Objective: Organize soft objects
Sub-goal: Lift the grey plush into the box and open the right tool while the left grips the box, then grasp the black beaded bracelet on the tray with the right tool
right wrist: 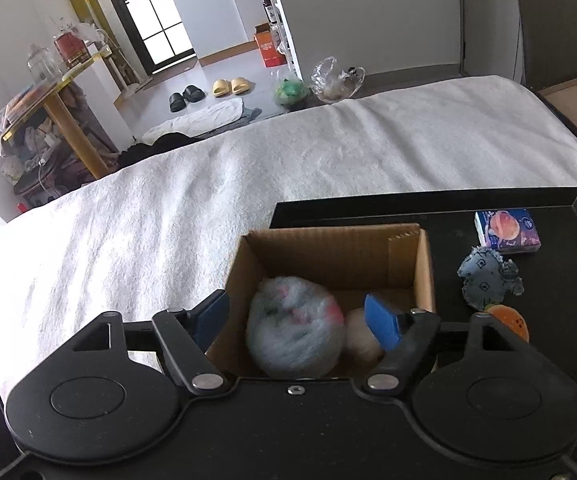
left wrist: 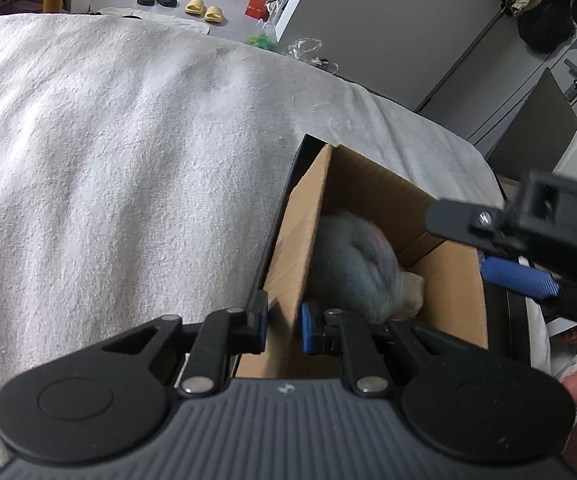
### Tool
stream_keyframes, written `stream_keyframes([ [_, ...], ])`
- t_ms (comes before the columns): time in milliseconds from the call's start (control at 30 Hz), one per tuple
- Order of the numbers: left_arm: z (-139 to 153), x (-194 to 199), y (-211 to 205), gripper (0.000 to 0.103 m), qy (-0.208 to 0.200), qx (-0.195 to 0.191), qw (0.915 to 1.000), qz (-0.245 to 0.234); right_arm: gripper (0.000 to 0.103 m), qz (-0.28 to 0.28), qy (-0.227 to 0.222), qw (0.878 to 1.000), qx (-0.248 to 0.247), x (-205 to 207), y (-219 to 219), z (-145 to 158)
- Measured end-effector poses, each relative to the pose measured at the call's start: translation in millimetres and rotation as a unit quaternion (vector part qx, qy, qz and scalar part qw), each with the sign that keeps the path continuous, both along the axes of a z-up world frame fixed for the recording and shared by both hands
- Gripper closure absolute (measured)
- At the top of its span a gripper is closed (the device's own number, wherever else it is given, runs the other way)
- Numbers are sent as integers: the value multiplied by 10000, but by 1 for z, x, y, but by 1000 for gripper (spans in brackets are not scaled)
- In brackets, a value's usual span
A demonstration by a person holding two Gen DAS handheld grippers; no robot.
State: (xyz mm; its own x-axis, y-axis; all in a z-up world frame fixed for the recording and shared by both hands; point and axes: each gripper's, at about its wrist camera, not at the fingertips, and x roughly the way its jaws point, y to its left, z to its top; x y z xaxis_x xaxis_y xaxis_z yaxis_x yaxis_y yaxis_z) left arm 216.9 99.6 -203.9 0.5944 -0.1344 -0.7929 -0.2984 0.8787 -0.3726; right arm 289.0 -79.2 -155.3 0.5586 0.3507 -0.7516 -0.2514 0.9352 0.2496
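A cardboard box (right wrist: 340,256) stands on a black tray (right wrist: 548,216) on a white towel. In it lie a fluffy grey-blue ball with pink flecks (right wrist: 296,332) and a pale pink soft thing (right wrist: 362,338). My right gripper (right wrist: 296,320) is open above the box, its fingers on either side of the ball, not touching it. My left gripper (left wrist: 282,330) is shut on the box's near left wall (left wrist: 292,248). The ball also shows in the left wrist view (left wrist: 352,264), blurred. The right gripper (left wrist: 528,232) shows there at the right.
On the tray right of the box lie a grey fabric toy (right wrist: 488,278), an orange ball (right wrist: 510,320) and a tissue pack (right wrist: 506,230). The white towel (right wrist: 208,200) covers the surface. Slippers (right wrist: 232,86) and bags lie on the floor beyond.
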Motion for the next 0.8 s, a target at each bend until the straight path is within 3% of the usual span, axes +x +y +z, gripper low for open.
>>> stream_keyframes([
  [333,3,1,-5,88,36,115,9999,-23,29,-68,-7,10000,-23,-14,-29,8],
  [533,8,1,-13,84,45,409,9991,-33,30,-182,-86,9998,-14,-20,-55,13],
  [700,11,2,-19,60,88,706,9975,-52,30,-377,-88,9993,-16,-20,-83,11],
  [800,14,3,-21,57,90,814,9966,-28,30,-475,-51,9989,-12,-20,-98,7],
])
